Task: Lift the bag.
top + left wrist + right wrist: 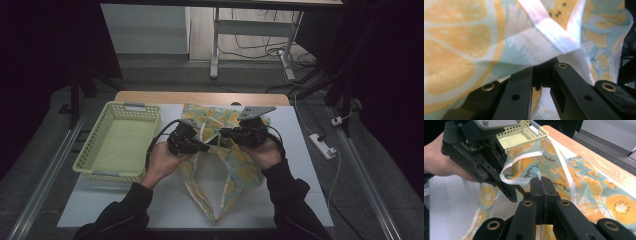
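A pale teal cloth [240, 167] printed with orange citrus slices and edged with white straps lies partly on the table, its middle lifted. My left gripper [204, 147] is shut on a fold of it. In the left gripper view the cloth [461, 50] drapes over the closed jaws of the left gripper [537, 75]. My right gripper [223, 133] faces it from the right, tips close together. In the right gripper view my right gripper [540, 181] is shut on the cloth [599, 185] at a white strap, with the left gripper [512, 195] just beyond.
A yellow-green perforated basket [95, 137] stands empty on the left of the white table top [300, 165]; its corner [534, 133] shows behind the cloth. A wooden edge [200, 97] runs along the far side. A power strip [322, 146] lies on the floor at right.
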Demonstrator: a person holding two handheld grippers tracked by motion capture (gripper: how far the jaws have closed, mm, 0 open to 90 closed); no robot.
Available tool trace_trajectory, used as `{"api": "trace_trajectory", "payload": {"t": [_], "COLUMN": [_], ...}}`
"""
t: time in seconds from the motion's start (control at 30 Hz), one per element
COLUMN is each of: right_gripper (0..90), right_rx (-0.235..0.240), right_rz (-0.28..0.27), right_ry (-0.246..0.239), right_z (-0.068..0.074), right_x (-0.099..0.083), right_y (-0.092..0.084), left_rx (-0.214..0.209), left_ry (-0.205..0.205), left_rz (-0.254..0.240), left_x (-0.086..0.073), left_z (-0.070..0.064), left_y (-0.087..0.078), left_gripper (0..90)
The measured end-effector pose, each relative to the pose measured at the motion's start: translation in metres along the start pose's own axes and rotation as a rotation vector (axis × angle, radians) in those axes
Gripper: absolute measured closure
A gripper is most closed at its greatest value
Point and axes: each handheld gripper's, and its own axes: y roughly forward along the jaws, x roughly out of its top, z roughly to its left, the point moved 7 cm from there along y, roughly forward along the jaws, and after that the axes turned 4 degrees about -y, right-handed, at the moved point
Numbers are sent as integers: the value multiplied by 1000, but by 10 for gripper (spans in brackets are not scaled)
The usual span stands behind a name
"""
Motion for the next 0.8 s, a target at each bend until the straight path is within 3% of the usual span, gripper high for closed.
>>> {"api": "trace_trajectory", "payload": {"t": [0.4,0.8], "right_gripper": [897,897], "right_rx": [23,40], "right_rz": [-21,-54], "right_ry": [-20,-28], "right_z": [4,7], "right_x": [24,46], "right_y": [-12,-22], "left_rx": [-5,-32], "left_ry": [25,18], "left_rz": [-43,-93], "left_x": [27,49], "left_z": [-5,-6], "left_y": [-31,-61], "left_gripper": [893,894]}}
